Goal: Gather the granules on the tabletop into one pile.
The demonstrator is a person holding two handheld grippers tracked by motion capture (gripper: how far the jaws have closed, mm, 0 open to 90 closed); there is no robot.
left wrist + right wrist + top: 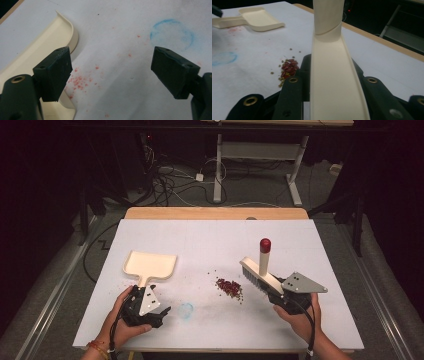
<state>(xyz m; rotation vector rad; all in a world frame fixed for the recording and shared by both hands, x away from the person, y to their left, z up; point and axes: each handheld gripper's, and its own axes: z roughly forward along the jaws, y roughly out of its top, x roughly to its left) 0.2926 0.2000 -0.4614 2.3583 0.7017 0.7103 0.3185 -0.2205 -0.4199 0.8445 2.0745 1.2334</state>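
- The left gripper (159,312) is held low at the table's near edge, jaws spread wide and empty; nothing is touched, and the dustpan's handle lies just beside 1 jaw, apparently awaiting pickup.
- The right gripper (278,296) is clamped on the cream brush (261,276), its 2 jaws pinching the back while the bristles rest on the white table (300,240), seemingly poised for sweeping.
- A pile of red beans (229,287) is seen between both tools, just left of the brush.
- Farther off, the dustpan (150,264) is laid flat, its mouth facing away from the person.
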